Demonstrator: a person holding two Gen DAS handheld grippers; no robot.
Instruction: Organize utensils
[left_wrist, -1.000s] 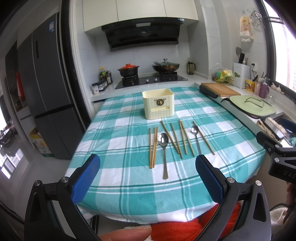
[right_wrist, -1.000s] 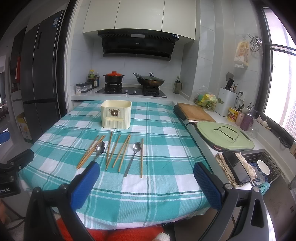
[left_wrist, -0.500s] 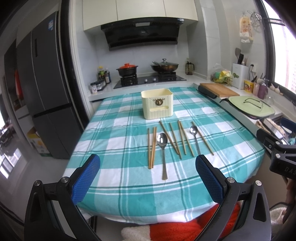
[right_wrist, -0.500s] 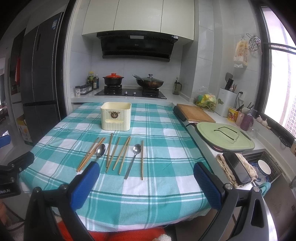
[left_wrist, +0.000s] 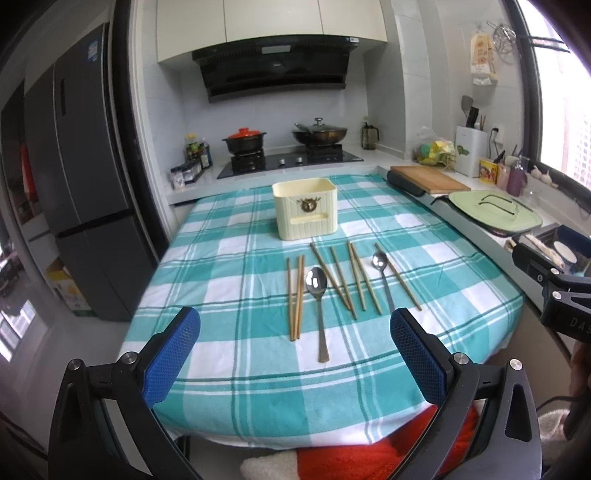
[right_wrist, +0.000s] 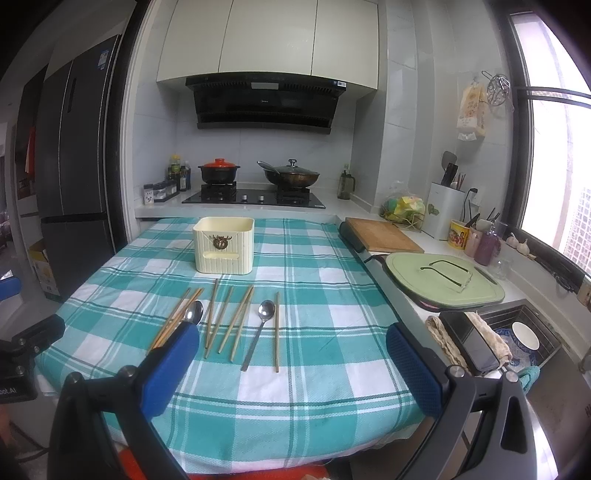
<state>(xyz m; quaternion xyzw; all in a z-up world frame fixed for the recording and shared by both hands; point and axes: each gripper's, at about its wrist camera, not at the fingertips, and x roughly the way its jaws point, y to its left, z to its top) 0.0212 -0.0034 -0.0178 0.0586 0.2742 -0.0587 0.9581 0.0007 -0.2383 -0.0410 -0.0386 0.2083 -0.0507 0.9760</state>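
A cream utensil holder (left_wrist: 306, 207) (right_wrist: 224, 245) stands upright on the teal checked tablecloth (left_wrist: 229, 280). In front of it lie several wooden chopsticks (left_wrist: 296, 297) (right_wrist: 242, 321), a large spoon (left_wrist: 318, 295) (right_wrist: 193, 313) and a small spoon (left_wrist: 382, 273) (right_wrist: 260, 325), side by side. My left gripper (left_wrist: 294, 356) is open and empty, near the table's front edge, short of the utensils. My right gripper (right_wrist: 291, 365) is open and empty, also at the front edge; its left pad hides the large spoon's handle.
A counter along the right holds a wooden cutting board (right_wrist: 380, 235), a green lidded pan (right_wrist: 443, 282) and a sink (right_wrist: 513, 332). A stove with pots (right_wrist: 255, 184) is behind the table. A fridge (left_wrist: 81, 192) stands at the left.
Both grippers have moved slightly forward toward the table; the utensils look a little closer. Nothing on the table has moved.
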